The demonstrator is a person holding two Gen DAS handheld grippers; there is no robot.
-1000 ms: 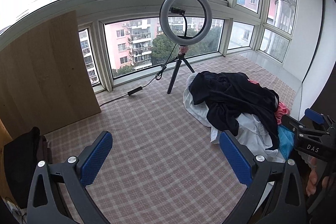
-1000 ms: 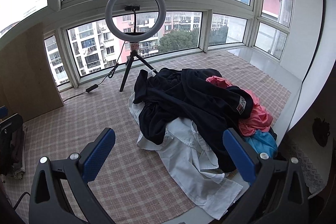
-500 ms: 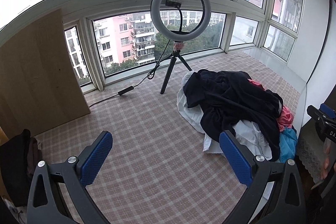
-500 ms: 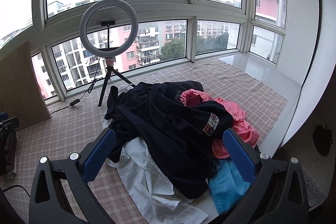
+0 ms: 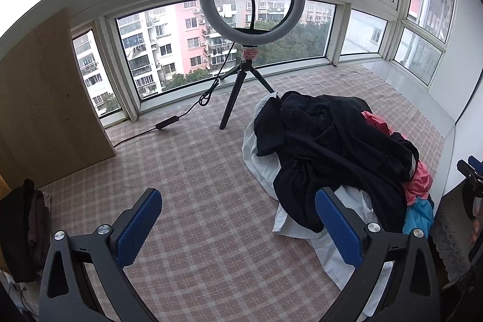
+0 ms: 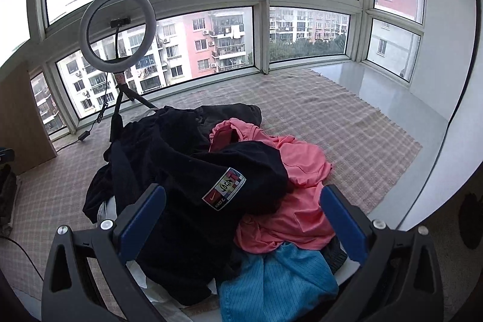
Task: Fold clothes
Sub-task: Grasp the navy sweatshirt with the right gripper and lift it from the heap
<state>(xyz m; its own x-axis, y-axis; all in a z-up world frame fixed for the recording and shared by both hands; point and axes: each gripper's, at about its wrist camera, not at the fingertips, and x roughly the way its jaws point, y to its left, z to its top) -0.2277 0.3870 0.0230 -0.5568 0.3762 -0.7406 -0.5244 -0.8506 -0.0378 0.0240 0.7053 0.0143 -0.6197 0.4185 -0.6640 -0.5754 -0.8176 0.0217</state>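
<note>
A heap of clothes lies on the checked pink cloth (image 5: 193,201): a black garment (image 5: 335,147) on top, a white shirt (image 5: 262,171) under it, a pink top (image 6: 305,171) and a blue garment (image 6: 280,282) at the near edge. The black garment (image 6: 181,171) carries a coloured patch. My left gripper (image 5: 238,219) hangs open over bare cloth, left of the heap, with nothing between its blue pads. My right gripper (image 6: 241,216) stands open just above the heap, its pads either side of the black and pink garments, holding nothing.
A ring light on a tripod (image 5: 247,29) stands behind the heap, its cable (image 5: 181,116) trailing left. A wooden board (image 5: 45,98) leans against the window at left. Dark clothing (image 5: 24,219) sits at the left edge. The platform's white edge (image 6: 422,171) drops off at right.
My right gripper has swung right and closer to the heap, so the pink and blue garments now fill its view. My left gripper has drifted slightly towards the heap. Both stay open.
</note>
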